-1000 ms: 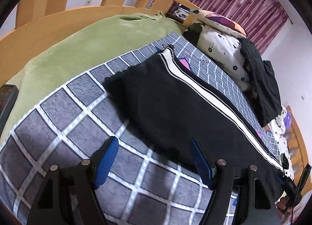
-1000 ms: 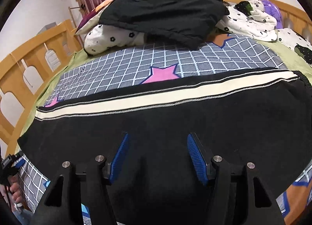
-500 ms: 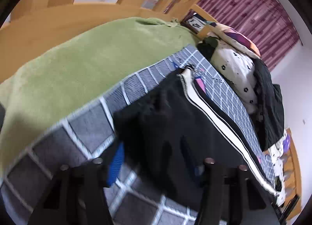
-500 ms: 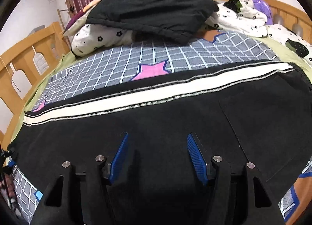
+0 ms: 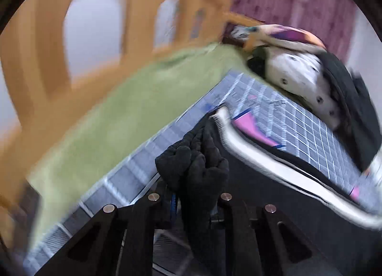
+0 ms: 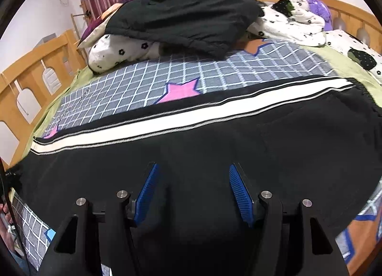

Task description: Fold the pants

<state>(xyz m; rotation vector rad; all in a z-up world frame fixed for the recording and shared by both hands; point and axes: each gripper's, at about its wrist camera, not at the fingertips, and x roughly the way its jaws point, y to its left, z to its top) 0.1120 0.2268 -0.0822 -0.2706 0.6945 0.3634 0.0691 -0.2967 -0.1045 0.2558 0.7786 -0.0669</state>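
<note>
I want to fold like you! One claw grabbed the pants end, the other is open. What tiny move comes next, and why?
Probably carry the pinched end across toward the far end. The left gripper is shut on a bunch of the black pants, while the right gripper hovers open over the flat middle, so the fold can go over there.

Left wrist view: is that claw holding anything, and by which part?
Yes. The left claw grips the black pants by a bunched leg-end edge.

A wooden-railed bed [image 6: 31, 65] carries a green sheet [image 5: 133, 99] and a grey checked cover [image 6: 143, 84]. On the cover lie the black pants [image 6: 262, 137], a spotted pillow [image 6: 119, 53] and a dark garment [image 6: 186, 20].
</note>
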